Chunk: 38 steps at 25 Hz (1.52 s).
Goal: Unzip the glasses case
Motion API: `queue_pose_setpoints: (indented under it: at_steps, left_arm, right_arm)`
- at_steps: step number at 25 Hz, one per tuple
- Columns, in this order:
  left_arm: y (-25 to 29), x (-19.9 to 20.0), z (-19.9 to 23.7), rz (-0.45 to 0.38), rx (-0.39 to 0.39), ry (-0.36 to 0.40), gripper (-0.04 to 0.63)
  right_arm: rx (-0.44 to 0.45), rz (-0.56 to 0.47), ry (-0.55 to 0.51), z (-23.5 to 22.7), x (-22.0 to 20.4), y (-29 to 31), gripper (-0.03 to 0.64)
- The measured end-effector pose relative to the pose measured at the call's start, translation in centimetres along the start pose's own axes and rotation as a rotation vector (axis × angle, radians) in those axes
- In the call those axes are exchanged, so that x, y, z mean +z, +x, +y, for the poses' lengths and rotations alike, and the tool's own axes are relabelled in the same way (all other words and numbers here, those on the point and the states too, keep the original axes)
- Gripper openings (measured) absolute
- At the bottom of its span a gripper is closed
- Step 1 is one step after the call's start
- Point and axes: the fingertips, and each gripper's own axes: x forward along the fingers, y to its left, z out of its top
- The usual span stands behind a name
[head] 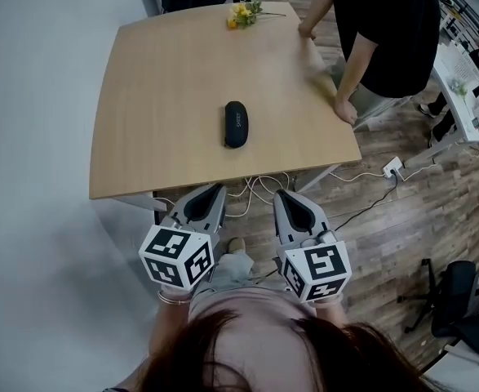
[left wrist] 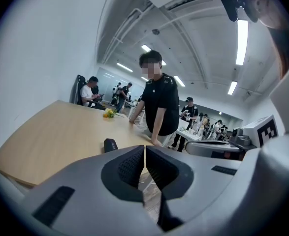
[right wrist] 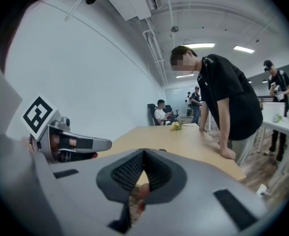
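Short of the table's near edge, the left gripper [head: 219, 189] and right gripper [head: 279, 193] both have their jaws pressed together on nothing. The black glasses case [head: 236, 124] lies ahead on the wooden table [head: 157, 80], well apart from both. Its long axis runs away from the person, and it sits slightly nearer the left gripper. Yellow flowers [head: 243, 13] lie at the far edge.

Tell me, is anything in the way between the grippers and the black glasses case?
Nothing visible. Only bare table lies between the glasses case and the left gripper and right gripper. The yellow flowers sit at the far edge, beyond it.
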Motion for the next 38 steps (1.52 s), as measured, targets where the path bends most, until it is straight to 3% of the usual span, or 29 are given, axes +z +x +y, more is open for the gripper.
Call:
queue_pose_setpoints:
  at_steps: [14,38]
  left_arm:
    - [2.8,1.3,6.3,0.026,-0.029,-0.037,-0.006]
    - [11.7,1.1,12.6,0.128,0.008,-0.123,0.031]
  right_arm:
    - [-0.023,0.040,-0.022,0.8,1.0,6.9,0.008]
    - [-0.027,0.073,0.012,-5.0,2.0,15.1,0.008]
